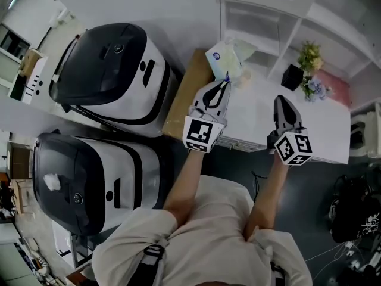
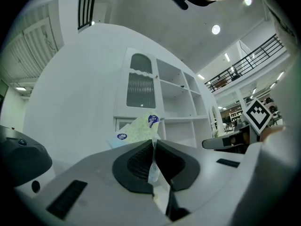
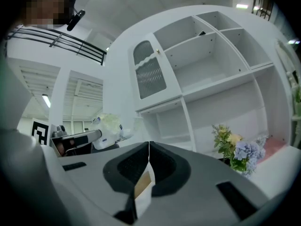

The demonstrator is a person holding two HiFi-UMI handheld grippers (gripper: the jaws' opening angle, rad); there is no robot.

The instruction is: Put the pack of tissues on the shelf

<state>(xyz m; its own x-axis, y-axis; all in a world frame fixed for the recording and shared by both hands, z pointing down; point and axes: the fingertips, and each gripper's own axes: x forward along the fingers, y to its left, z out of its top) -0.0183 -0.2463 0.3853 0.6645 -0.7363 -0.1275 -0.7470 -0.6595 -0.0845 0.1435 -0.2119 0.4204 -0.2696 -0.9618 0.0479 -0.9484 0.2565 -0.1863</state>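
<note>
The pack of tissues (image 1: 225, 60) is pale green with blue round labels. My left gripper (image 1: 226, 80) is shut on the edge of its wrapper, and the pack (image 2: 135, 131) sticks up beyond the jaws of this gripper (image 2: 154, 143), in front of the white shelf (image 2: 175, 100). The shelf (image 1: 262, 22) stands at the back of the white table (image 1: 321, 137). To the right, my right gripper (image 1: 280, 100) is shut with nothing in it. In the right gripper view its jaws (image 3: 149, 145) face the open shelf compartments (image 3: 214, 76), with the pack (image 3: 109, 125) at the left.
A black pot with yellow and blue flowers (image 1: 309, 70) stands on the table's right part, seen as flowers (image 3: 237, 152) in the right gripper view. A brown board (image 1: 186, 97) lies at the table's left end. Two big black-and-white machines (image 1: 113, 70) stand on the floor at the left.
</note>
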